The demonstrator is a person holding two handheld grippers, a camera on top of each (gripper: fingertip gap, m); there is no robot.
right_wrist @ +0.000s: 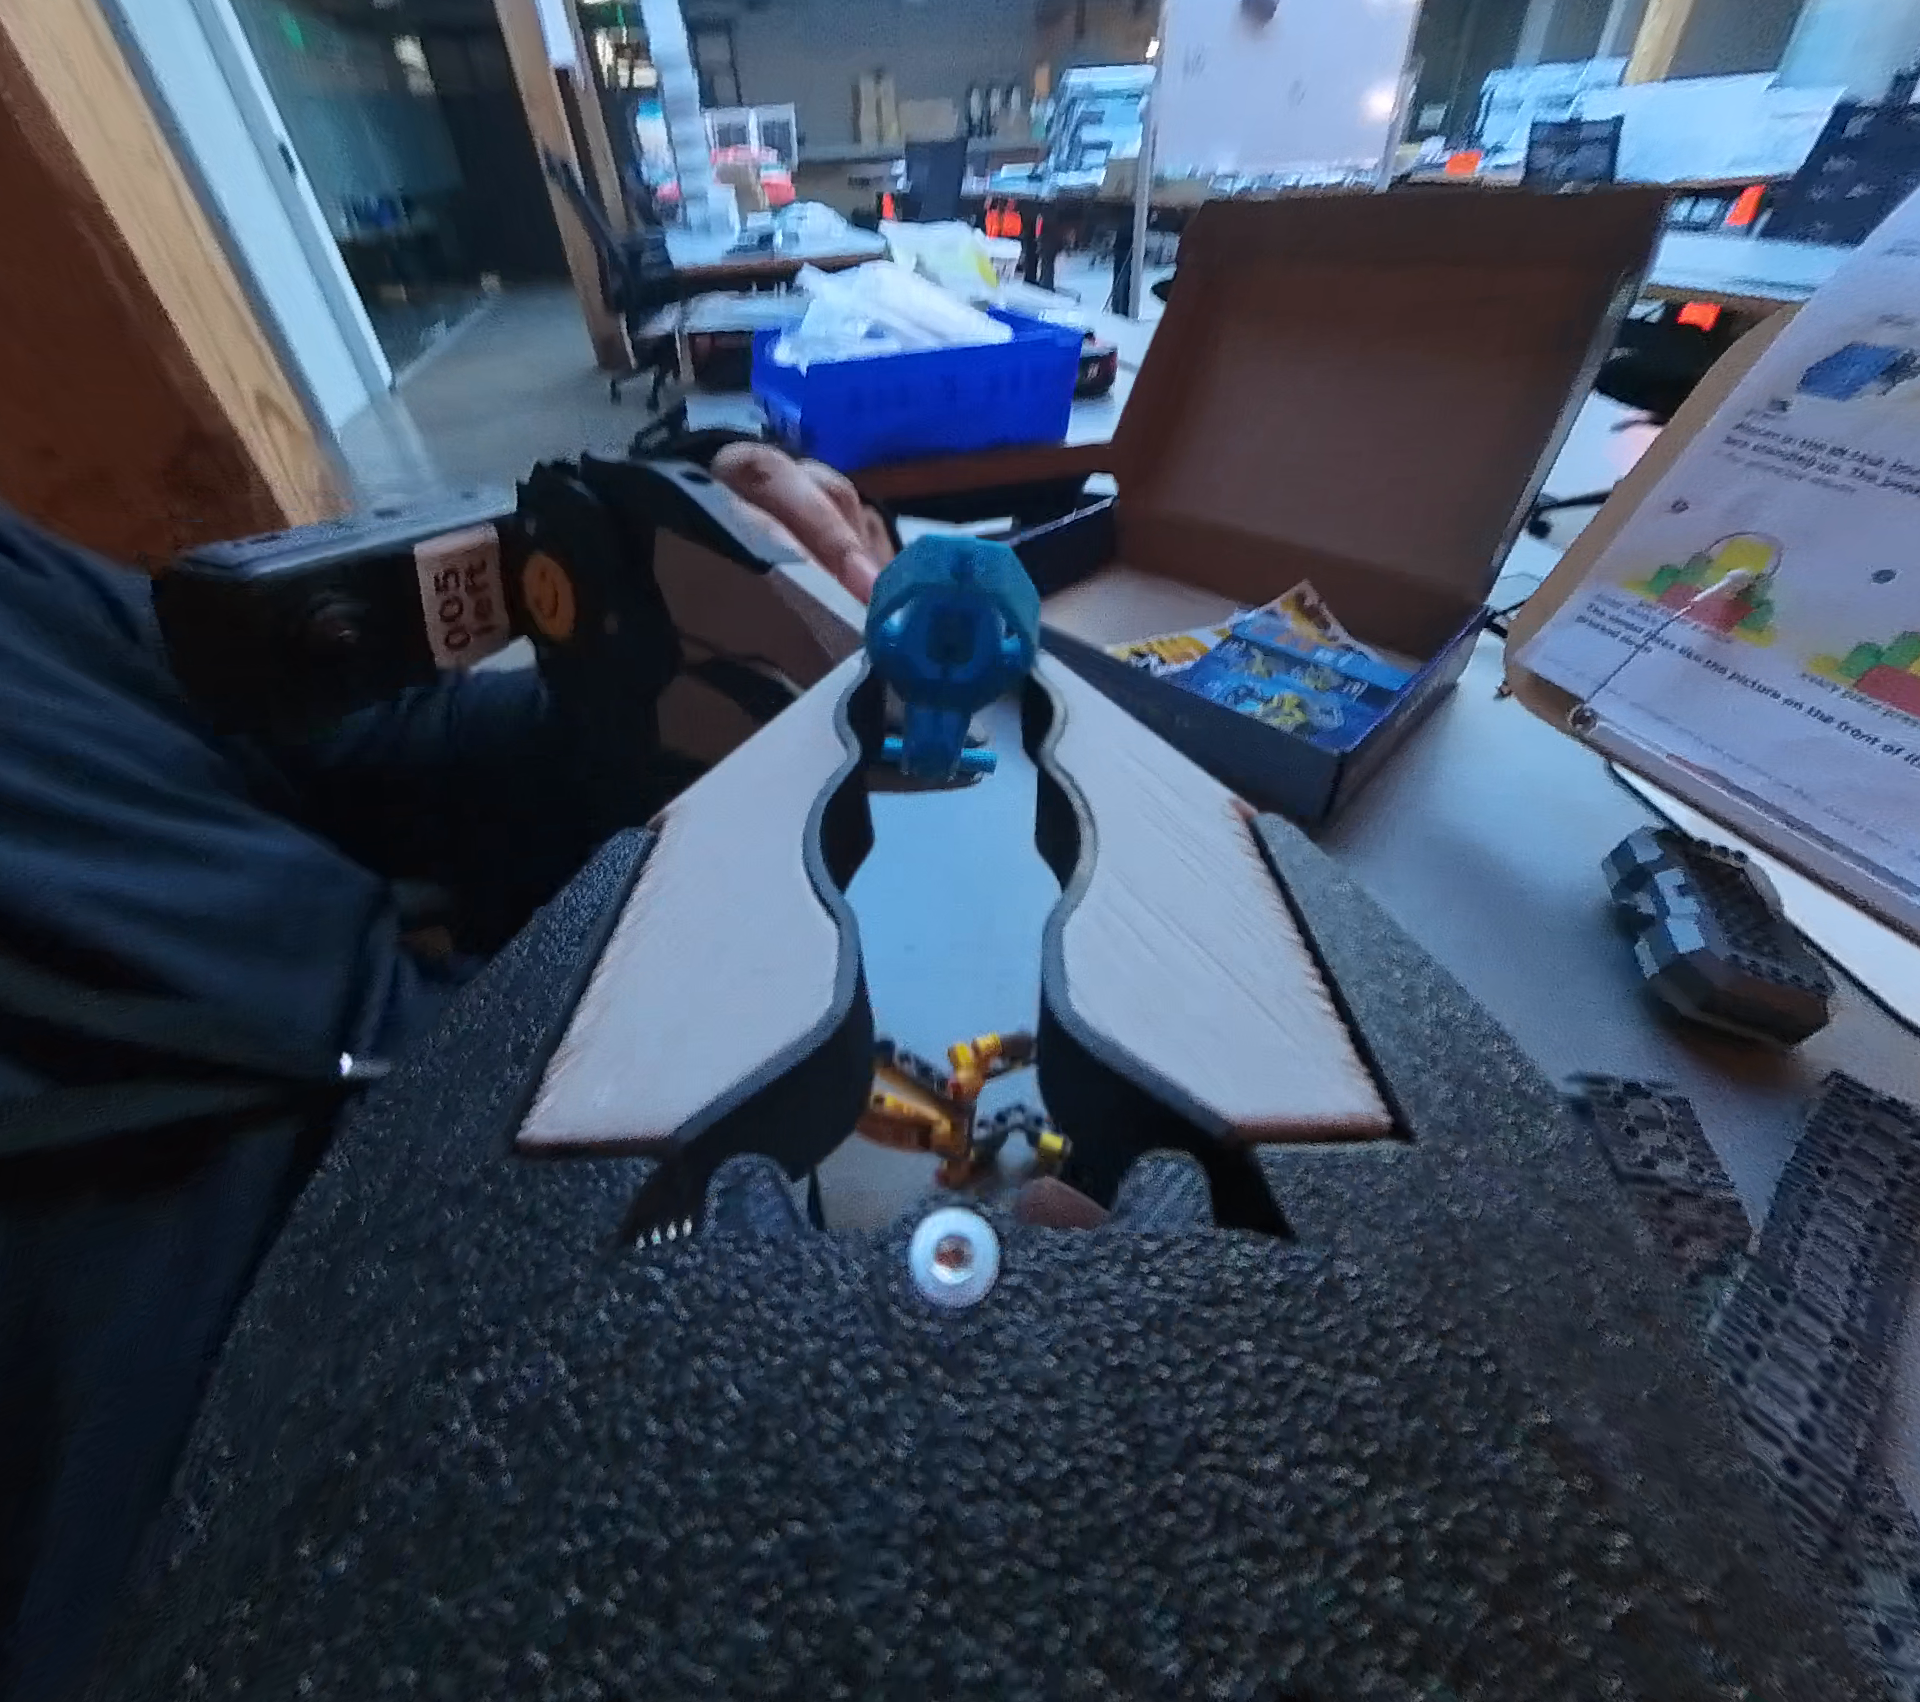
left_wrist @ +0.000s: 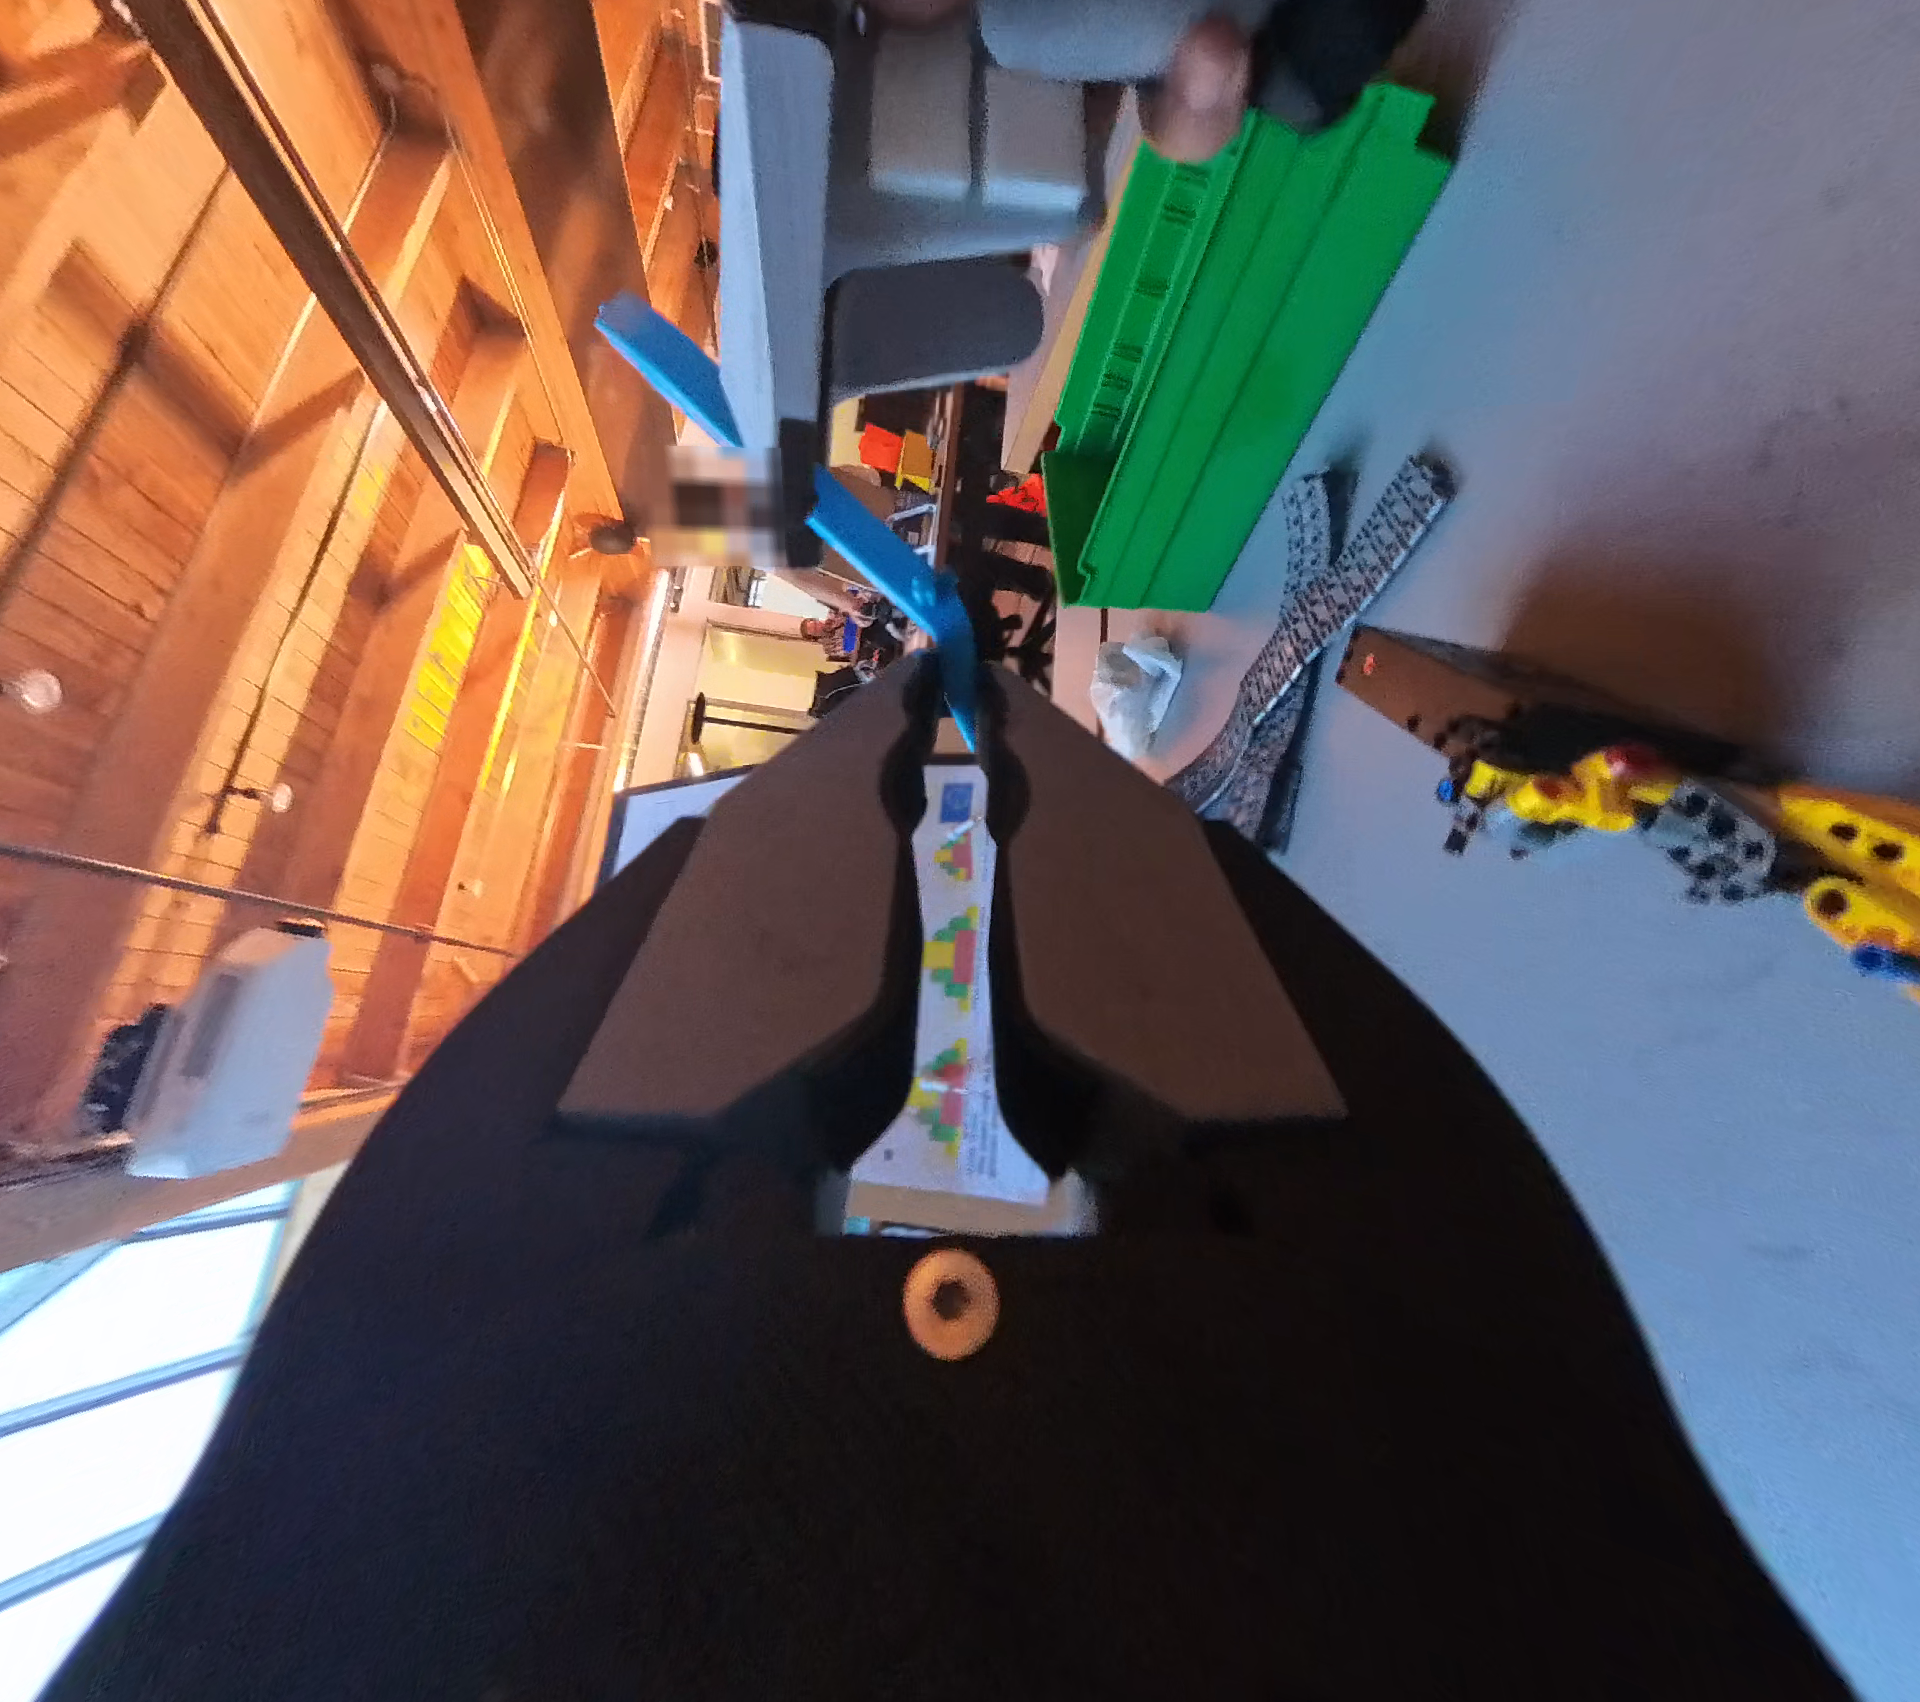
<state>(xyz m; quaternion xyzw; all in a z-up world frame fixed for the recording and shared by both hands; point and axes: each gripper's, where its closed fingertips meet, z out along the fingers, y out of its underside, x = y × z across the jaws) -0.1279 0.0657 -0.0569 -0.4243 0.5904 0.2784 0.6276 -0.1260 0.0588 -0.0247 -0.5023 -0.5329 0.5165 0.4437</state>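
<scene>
My left gripper [left_wrist: 951,676] is shut on the tip of one flat blade of a blue plastic rotor-like part [left_wrist: 883,556]. My right gripper [right_wrist: 951,665] is shut on the round hub of the same blue part [right_wrist: 951,613], held up in the air above the table. The two grippers meet at this part. In the left wrist view the right gripper's grey body [left_wrist: 935,198] and the hand holding it fill the top. In the right wrist view the left gripper's black body [right_wrist: 592,572] and a hand come in from the left.
On the grey table [left_wrist: 1662,302] lie a green tray [left_wrist: 1236,364], grey track strips [left_wrist: 1340,582] and a yellow brick model [left_wrist: 1662,811]. The right wrist view shows an open cardboard box [right_wrist: 1351,447] with booklets, a blue bin [right_wrist: 914,395], an instruction sheet on a stand [right_wrist: 1766,592] and a dark grey brick piece [right_wrist: 1714,935]. Only a small space, under 4 cm, lies between the two pairs of fingers. Between my left fingertips and the dark grey brick piece [right_wrist: 1714,935] there is roughly 35 centimetres.
</scene>
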